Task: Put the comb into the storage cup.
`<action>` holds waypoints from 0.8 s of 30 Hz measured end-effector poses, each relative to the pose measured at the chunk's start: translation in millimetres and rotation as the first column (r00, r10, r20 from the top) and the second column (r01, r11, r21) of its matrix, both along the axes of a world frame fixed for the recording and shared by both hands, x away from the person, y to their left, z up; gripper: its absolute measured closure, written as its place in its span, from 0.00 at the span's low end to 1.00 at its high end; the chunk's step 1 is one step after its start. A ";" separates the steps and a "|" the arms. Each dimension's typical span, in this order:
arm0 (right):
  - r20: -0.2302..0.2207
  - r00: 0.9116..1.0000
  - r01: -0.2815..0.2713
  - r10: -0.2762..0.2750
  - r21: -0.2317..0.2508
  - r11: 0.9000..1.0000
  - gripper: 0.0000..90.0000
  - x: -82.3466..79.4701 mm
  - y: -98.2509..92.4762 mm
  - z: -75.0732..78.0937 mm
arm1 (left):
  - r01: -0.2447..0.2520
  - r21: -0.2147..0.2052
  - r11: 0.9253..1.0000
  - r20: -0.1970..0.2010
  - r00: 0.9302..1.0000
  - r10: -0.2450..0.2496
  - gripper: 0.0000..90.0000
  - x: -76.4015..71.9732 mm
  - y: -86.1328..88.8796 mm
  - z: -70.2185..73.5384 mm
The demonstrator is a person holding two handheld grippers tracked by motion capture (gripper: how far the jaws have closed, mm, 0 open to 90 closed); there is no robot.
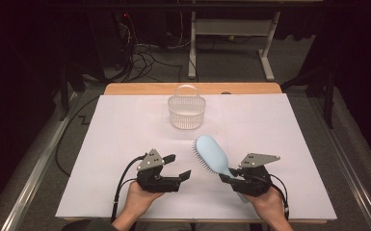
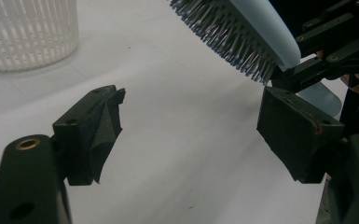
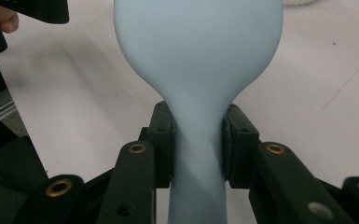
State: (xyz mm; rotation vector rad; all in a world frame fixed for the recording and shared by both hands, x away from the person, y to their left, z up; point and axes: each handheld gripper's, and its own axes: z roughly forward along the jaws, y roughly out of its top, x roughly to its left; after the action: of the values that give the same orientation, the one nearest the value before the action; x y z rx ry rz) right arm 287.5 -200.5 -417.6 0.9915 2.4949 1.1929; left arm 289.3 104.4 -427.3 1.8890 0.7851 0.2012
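Observation:
A light blue hairbrush (image 1: 212,153) is lifted off the white table top, bristles turned toward the left. My right gripper (image 1: 231,174) is shut on its handle just below the head; in the right gripper view both pads (image 3: 164,140) press on the handle (image 3: 198,177), and the head (image 3: 198,46) rises beyond them. To the brush's left, my left gripper (image 1: 180,165) is open with nothing between its jaws. In the left gripper view (image 2: 191,121) bare table shows between the jaws, and the bristles (image 2: 233,32) hang at upper right.
A white slotted plastic basket (image 1: 187,108) with a bail handle stands at the back middle of the table, and its wall (image 2: 23,32) shows at upper left in the left gripper view. A white sheet (image 1: 125,125) covers the wooden table. Cables and desk legs lie on the floor beyond.

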 end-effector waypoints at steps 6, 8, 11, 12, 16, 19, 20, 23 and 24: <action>0.010 1.000 -0.021 0.021 -0.022 1.000 0.78 -1.2 8.2 -1.2 | 0.020 -0.010 1.000 -0.004 1.000 -0.020 0.24 0.8 -6.8 1.9; 0.013 1.000 -0.026 0.026 -0.026 0.999 0.78 -1.5 10.3 -1.3 | 0.028 -0.020 0.999 -0.012 1.000 -0.028 0.24 1.5 -9.0 2.1; 0.013 0.999 -0.030 0.030 -0.028 0.999 0.78 -1.7 12.8 -1.5 | 0.031 -0.014 0.999 0.000 1.000 -0.031 0.23 2.7 -13.2 1.8; 0.013 0.999 -0.033 0.033 -0.028 0.999 0.78 -1.6 13.5 -1.7 | 0.032 -0.012 0.999 0.001 0.999 -0.032 0.23 3.4 -14.2 1.5; 0.014 0.999 -0.044 0.044 -0.027 0.999 0.78 -2.2 16.4 -2.2 | 0.038 -0.020 0.999 -0.004 0.999 -0.038 0.22 4.4 -17.6 0.4; 0.014 0.999 -0.050 0.051 -0.025 0.998 0.78 -2.2 18.3 -2.6 | 0.045 -0.020 0.999 -0.004 0.999 -0.045 0.21 4.6 -19.5 0.9; 0.014 0.999 -0.052 0.052 -0.027 0.998 0.78 -2.3 18.7 -2.7 | 0.047 -0.025 0.999 -0.002 0.999 -0.048 0.21 4.7 -20.3 1.0; 0.019 0.998 -0.056 0.057 -0.030 0.998 0.78 -2.8 21.3 -2.9 | 0.052 -0.029 0.998 -0.003 0.999 -0.052 0.20 4.6 -22.2 1.4; 0.020 0.998 -0.057 0.058 -0.032 0.998 0.78 -3.1 22.4 -2.9 | 0.057 -0.032 0.998 -0.007 0.998 -0.057 0.19 5.0 -22.9 1.5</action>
State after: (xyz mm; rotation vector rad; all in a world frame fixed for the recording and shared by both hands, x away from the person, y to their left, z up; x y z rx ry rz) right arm 284.4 -178.2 -420.5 0.9006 2.5342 1.1710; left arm 294.2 81.5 -425.9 1.8810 0.7351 0.1447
